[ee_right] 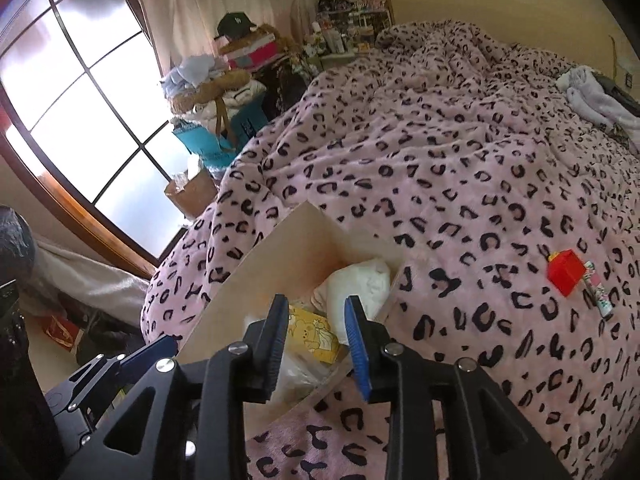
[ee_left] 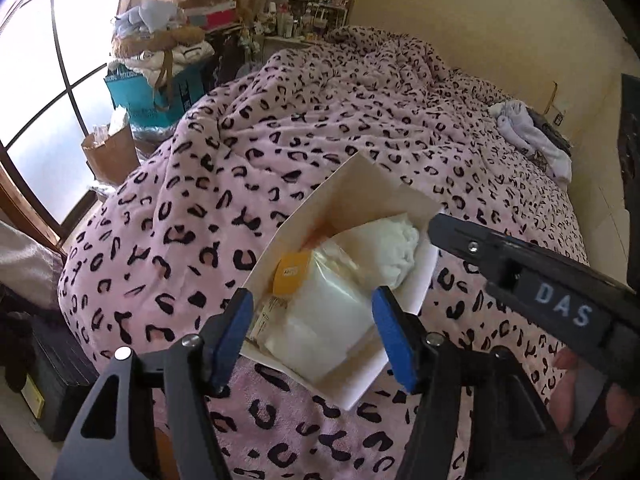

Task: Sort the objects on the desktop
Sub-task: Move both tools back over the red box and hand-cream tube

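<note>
1. White cardboard box (ee_left: 416,292) rests open on the pink leopard-print blanket (ee_left: 320,120); it lies directly ahead of both tongs.
2. Left gripper (ee_left: 312,332) hovers over the near end of the box, fingers spread wide and holding nothing; a clear plastic bag (ee_left: 320,320) lies between and beyond its blue pads.
3. Right gripper (ee_right: 316,336) hangs above the same box (ee_right: 280,256), jaws parted and empty; a yellow printed packet (ee_right: 316,336) shows in the gap, white wadding (ee_right: 360,284) just beyond.
4. In the left view a yellow tag (ee_left: 290,272) lies beside the wadding (ee_left: 396,248).
5. A red cube (ee_right: 564,276) and a small printed tube (ee_right: 598,292) lie on the blanket well right of the box, touching or nearly so.
6. The box floor is largely hidden by its contents; print on packet and tube is unreadable; the far shelf clutter is too small to identify.
</note>
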Demonstrator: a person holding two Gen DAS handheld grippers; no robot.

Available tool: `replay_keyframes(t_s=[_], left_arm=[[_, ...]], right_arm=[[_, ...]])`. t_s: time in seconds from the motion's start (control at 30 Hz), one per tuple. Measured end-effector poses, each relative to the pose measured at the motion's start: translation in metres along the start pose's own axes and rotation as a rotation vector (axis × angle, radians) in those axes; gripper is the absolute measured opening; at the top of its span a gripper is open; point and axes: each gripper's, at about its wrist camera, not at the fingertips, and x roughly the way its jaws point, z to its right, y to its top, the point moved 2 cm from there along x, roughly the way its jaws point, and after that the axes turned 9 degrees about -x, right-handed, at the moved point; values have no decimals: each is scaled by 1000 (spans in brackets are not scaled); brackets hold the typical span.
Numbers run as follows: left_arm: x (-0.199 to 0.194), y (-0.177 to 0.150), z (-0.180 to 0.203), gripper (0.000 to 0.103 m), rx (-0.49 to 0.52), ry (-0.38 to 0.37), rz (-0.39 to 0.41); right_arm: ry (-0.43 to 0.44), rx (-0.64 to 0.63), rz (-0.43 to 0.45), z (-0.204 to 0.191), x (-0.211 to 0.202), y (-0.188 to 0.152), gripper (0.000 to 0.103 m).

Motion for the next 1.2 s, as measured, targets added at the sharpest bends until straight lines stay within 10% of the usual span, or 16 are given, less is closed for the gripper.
replay_keyframes(t_s=[0.43,0.9,1.2], left_arm=[[-26,-44,66,63,138,-25,14],[40,-151,189,83,342,-133,-159],[92,-149,232,83,283,-106,-244]], right_arm=[[-145,83,79,59,-81,-73,30],[-320,422,29,193,-108,-238,36],[-322,452,28,251,-100,-254,37]])
